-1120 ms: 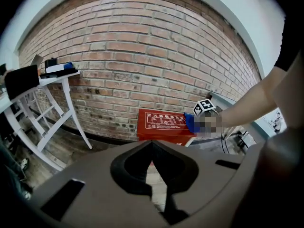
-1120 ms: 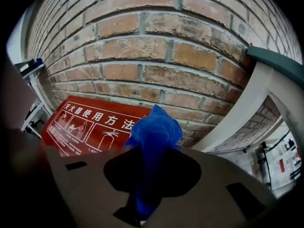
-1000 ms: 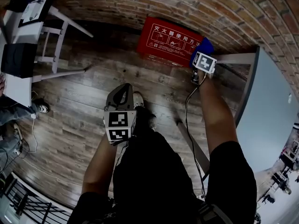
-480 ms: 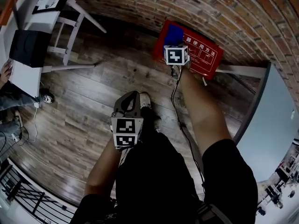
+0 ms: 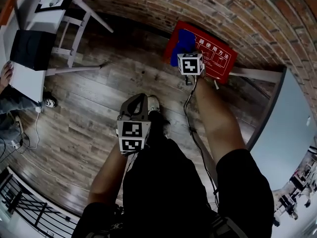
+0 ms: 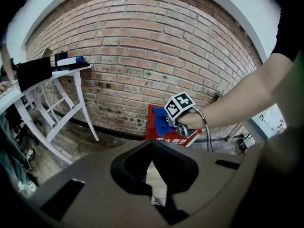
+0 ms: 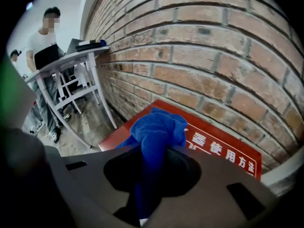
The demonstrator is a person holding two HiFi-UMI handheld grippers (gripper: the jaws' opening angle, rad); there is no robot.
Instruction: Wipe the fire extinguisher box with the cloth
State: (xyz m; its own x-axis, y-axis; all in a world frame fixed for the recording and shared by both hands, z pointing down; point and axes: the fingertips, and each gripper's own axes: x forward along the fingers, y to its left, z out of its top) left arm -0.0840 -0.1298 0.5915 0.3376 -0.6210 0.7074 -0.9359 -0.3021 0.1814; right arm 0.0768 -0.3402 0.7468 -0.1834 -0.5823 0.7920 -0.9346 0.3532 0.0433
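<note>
The red fire extinguisher box [image 5: 215,58] lies on the wooden floor against the brick wall, white print on its top face. My right gripper [image 5: 188,53] is over the box's left part, shut on a bunched blue cloth [image 5: 184,39] that rests on the lid. In the right gripper view the cloth [image 7: 156,132] fills the gap between the jaws, with the box [image 7: 223,153] just beyond. My left gripper [image 5: 135,100] hangs over the floor well short of the box, shut with nothing in it. From the left gripper view, the cloth [image 6: 161,122] and box [image 6: 183,140] lie ahead.
A white trestle table [image 5: 37,31] carrying a black device stands at the far left, and a person [image 5: 10,103] sits beside it. A grey panel [image 5: 282,118] stands to the right of the box. A cable runs down my right arm. Brick wall [image 5: 237,9] backs the box.
My right gripper has carried the cloth from the box's right end across to its left part. The left gripper has stayed put over the floor.
</note>
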